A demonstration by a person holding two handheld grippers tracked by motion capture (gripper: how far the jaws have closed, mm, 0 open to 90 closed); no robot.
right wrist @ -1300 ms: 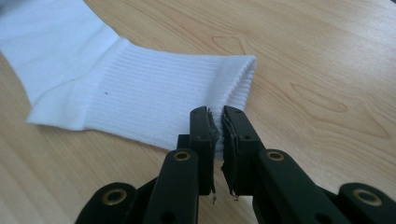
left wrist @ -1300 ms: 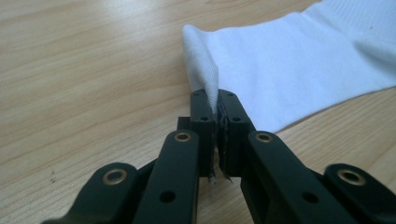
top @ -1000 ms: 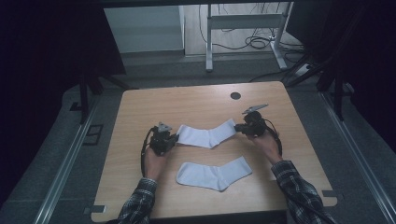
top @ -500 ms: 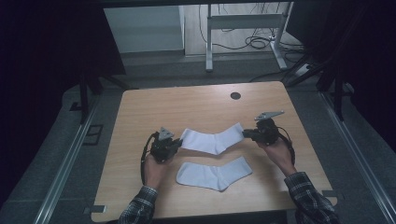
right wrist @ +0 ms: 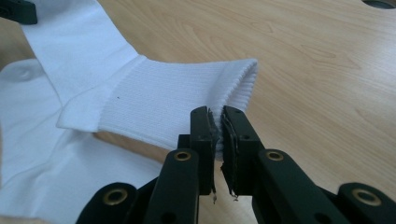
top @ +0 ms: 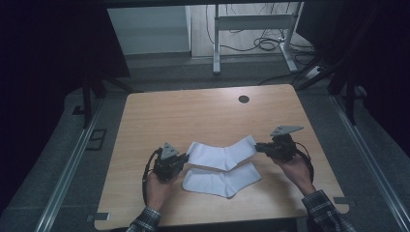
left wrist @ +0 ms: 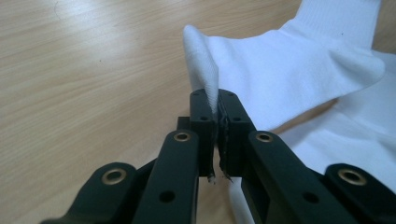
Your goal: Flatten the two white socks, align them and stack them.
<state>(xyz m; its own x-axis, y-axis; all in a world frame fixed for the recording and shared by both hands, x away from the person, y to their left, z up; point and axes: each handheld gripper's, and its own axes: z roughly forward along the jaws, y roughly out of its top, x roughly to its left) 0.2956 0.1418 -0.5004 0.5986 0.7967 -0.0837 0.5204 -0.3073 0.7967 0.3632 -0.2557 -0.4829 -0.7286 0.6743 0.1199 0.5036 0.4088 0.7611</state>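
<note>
Both hand-held grippers — left hand-held gripper (top: 183,158), right hand-held gripper (top: 258,146) — pinch the upper white sock (top: 221,153), now drawn nearer, overlapping the lower sock (top: 223,180) on the surface (top: 193,111).

Upper sock (top: 221,153) overlapping lower sock (top: 224,180), mid-table (top: 193,116), toward near edge.

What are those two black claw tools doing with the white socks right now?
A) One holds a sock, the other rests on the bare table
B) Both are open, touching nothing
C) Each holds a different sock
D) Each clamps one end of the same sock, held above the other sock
D: the left gripper pinches the toe end and the right gripper the ribbed cuff of the upper sock, stretched over the lower sock lying on the table.
</note>
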